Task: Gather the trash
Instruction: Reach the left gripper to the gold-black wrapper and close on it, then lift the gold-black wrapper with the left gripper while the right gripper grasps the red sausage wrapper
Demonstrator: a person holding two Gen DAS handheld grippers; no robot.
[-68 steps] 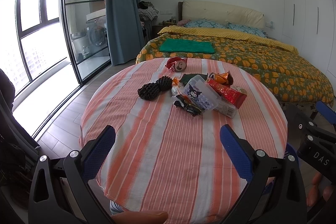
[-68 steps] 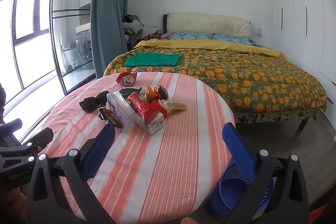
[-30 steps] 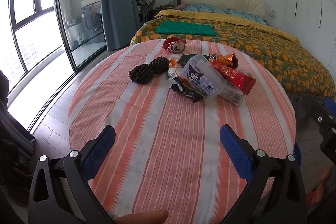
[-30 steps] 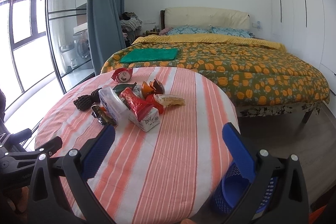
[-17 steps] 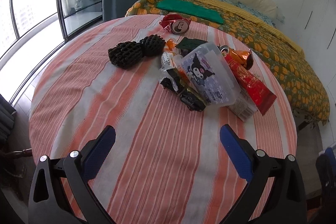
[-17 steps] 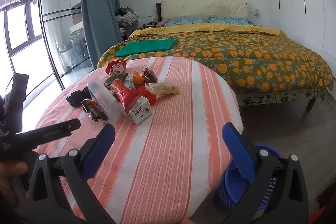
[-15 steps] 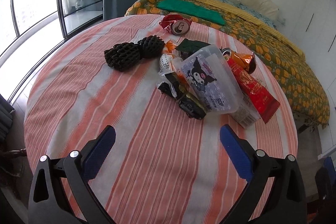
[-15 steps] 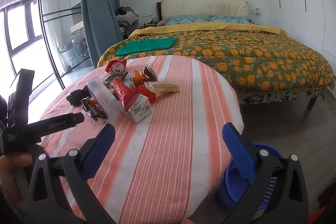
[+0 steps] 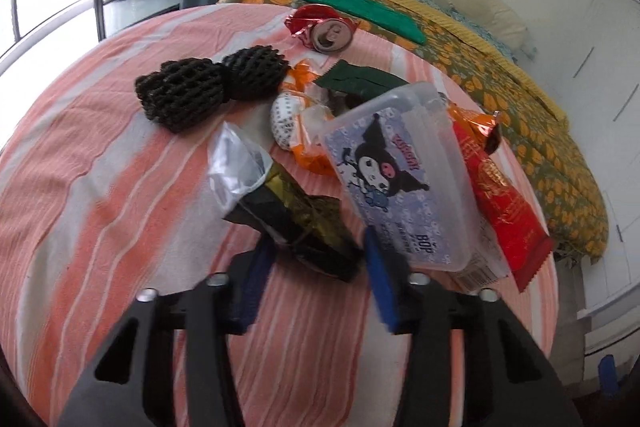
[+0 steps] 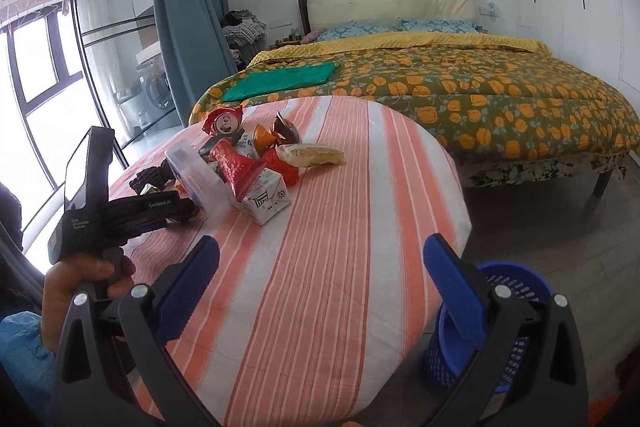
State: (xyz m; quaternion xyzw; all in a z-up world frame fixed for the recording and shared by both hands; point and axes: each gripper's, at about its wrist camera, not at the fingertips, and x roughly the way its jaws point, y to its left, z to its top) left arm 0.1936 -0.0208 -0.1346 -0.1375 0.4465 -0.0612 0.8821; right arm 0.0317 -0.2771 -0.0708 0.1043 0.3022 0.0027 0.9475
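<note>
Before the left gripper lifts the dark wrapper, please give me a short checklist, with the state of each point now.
1. Dark wrapper between the jaws of the left gripper, which have just been closing: ok.
2. Pads pressing firmly on it: cannot tell.
3. Plastic box clear of the right pad: not ok, it sits right beside it.
4. Right gripper open and empty: ok.
5. Blue basket on the floor beside the table: ok.

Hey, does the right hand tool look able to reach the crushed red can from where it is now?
Probably not directly: the right tool hangs open at the table's near edge, and the crushed red can lies at the far side behind the carton and red wrapper.
</note>
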